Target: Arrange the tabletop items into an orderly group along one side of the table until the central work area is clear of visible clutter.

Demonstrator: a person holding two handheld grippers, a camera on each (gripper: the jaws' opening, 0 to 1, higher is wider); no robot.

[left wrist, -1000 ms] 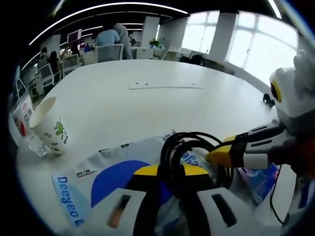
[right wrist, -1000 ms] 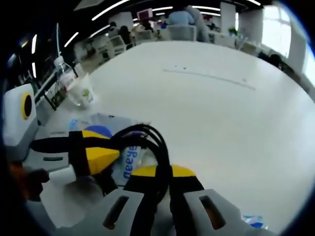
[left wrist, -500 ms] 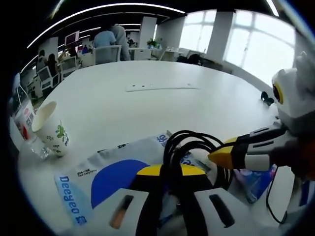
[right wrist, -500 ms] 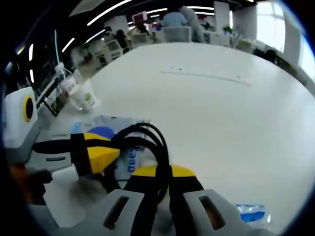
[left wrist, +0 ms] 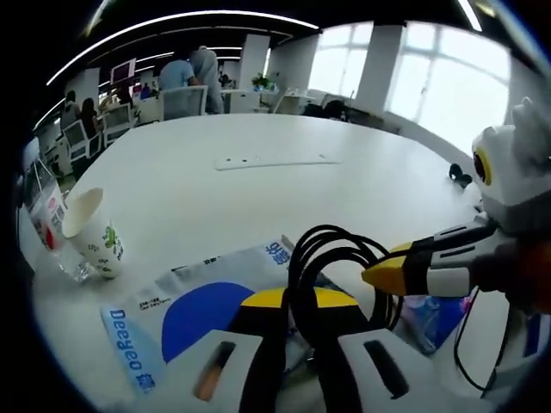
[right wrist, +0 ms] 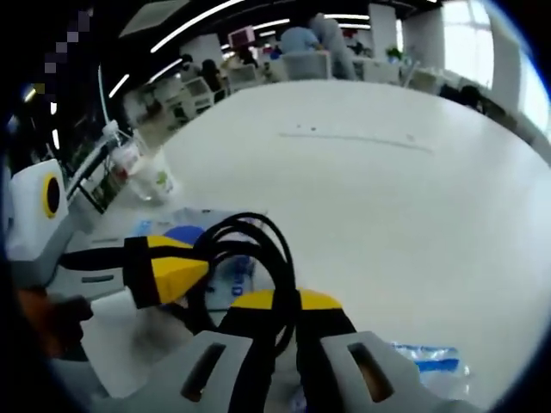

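1. The left gripper (left wrist: 297, 301), in the left gripper view, has its yellow-tipped jaws pinched on a black cable coil (left wrist: 331, 258), whose loops rise just above the tips.
2. The right gripper (right wrist: 287, 303), in the right gripper view, also has its jaws pressed onto the same cable coil (right wrist: 250, 245), so both tools hold one bundle, close together (each appears in the other's view, the right one (left wrist: 392, 268) coming in from the right, the left one (right wrist: 176, 271) from the left).
3. Under the coil lies a white plastic packet with a blue circle (left wrist: 198, 310), printed with blue letters, near the table's (left wrist: 258, 189) near edge.
4. A paper cup with a green print (left wrist: 90, 237) stands by the table's left edge, just beside a clear plastic bottle (left wrist: 47, 219); whether they touch cannot be told.
5. A small blue-and-clear wrapper (right wrist: 430, 357) lies to the right of the right gripper, near the edge.
6. A flat white strip (left wrist: 271, 161) lies well apart, toward the far middle of the table.
7. Beyond the table's far edge are chairs and seated people (left wrist: 185, 73).
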